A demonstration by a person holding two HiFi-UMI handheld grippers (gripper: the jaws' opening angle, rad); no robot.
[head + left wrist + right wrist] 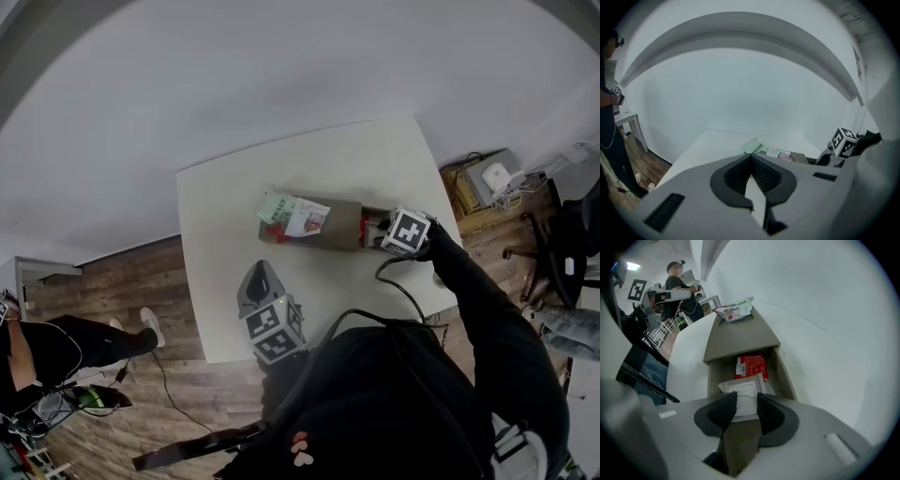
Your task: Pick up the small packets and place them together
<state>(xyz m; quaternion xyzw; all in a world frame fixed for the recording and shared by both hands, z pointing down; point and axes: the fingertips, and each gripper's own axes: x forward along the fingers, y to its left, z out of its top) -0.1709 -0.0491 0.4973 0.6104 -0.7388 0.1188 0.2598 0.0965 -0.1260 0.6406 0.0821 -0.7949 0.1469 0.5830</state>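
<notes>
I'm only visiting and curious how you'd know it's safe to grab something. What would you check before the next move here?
1. Right gripper jaws apart: ok.
2. White packet lined up between the jaws: ok.
3. Pads already touching the white packet: cannot tell.
4. Red packet out of the jaws' way: ok, it lies beyond the white packet in the same open box.
5. Left gripper shut, empty and apart from the box: ok.
</notes>
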